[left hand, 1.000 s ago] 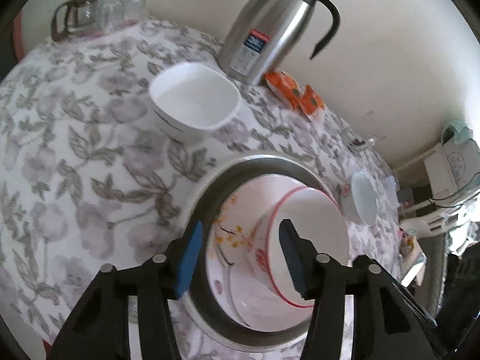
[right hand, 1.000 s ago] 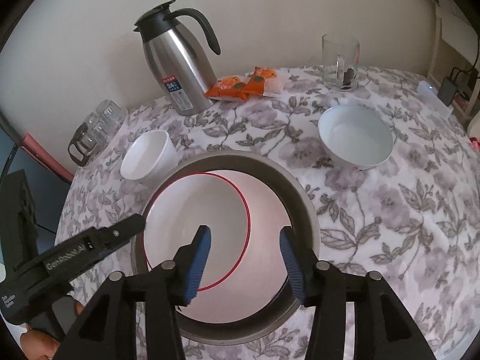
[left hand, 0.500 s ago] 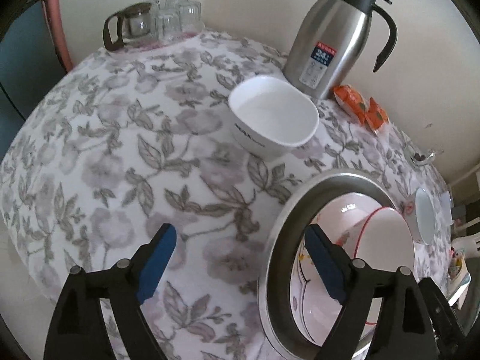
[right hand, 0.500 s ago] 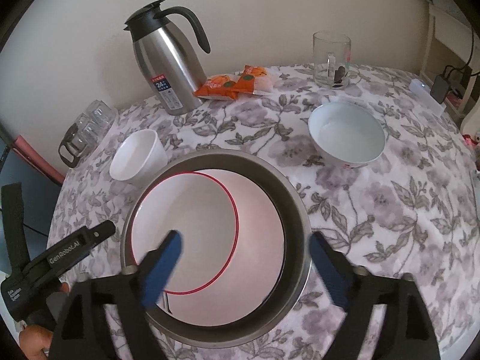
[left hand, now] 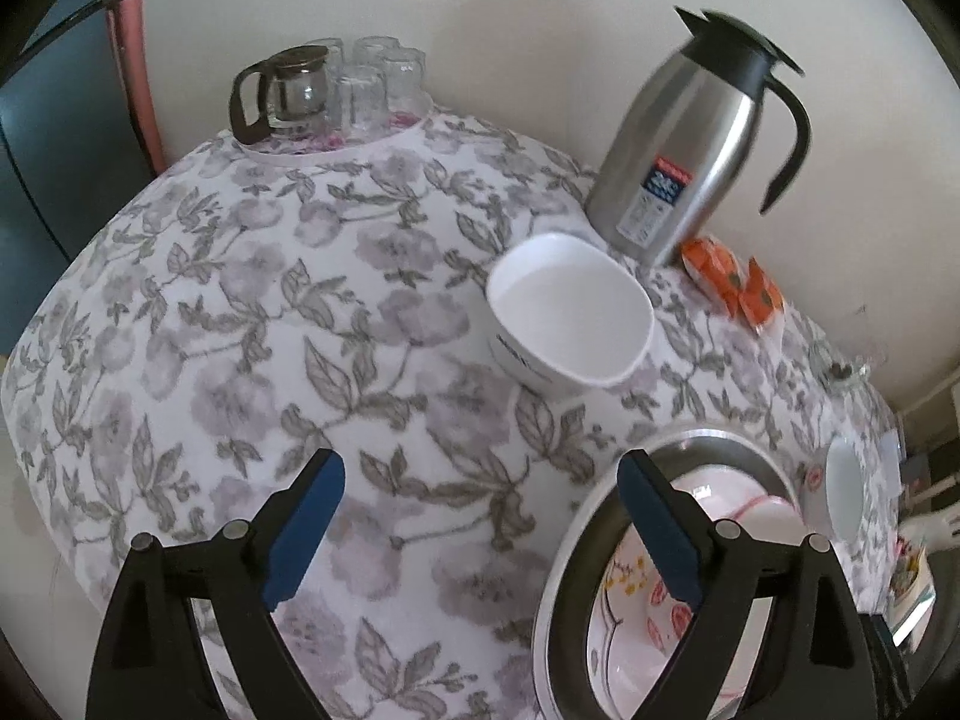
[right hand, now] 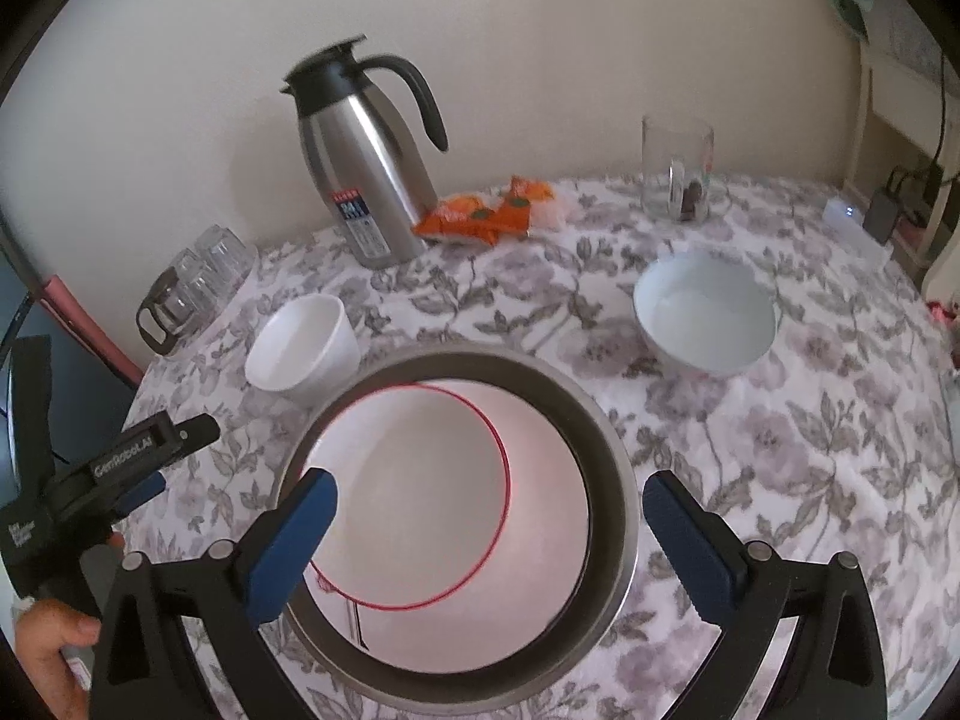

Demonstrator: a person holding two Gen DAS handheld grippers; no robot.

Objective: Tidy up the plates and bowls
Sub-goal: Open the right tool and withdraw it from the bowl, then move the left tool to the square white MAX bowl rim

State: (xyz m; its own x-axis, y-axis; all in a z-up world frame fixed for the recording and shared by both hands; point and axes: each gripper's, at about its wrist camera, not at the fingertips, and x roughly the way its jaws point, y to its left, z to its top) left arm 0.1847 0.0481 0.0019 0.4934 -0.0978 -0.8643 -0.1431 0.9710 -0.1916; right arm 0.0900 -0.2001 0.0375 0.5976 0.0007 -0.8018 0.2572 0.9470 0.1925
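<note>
Both my left tongs (left hand: 480,534) and right tongs (right hand: 486,540) are wide open, empty, red-rimmed bowl (right hand: 414,498) nested in steel basin (right hand: 606,456) to stack, white bowl (left hand: 570,318) on table likely next

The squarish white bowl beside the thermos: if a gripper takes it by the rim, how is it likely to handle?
The squarish white bowl looks glazed and glossy, so the pads may slip on it. It seems rigid and probably breakable, so a hard squeeze or drop is risky. It appears empty and sits upright on the tablecloth, so it is unlikely to roll or tip.
</note>
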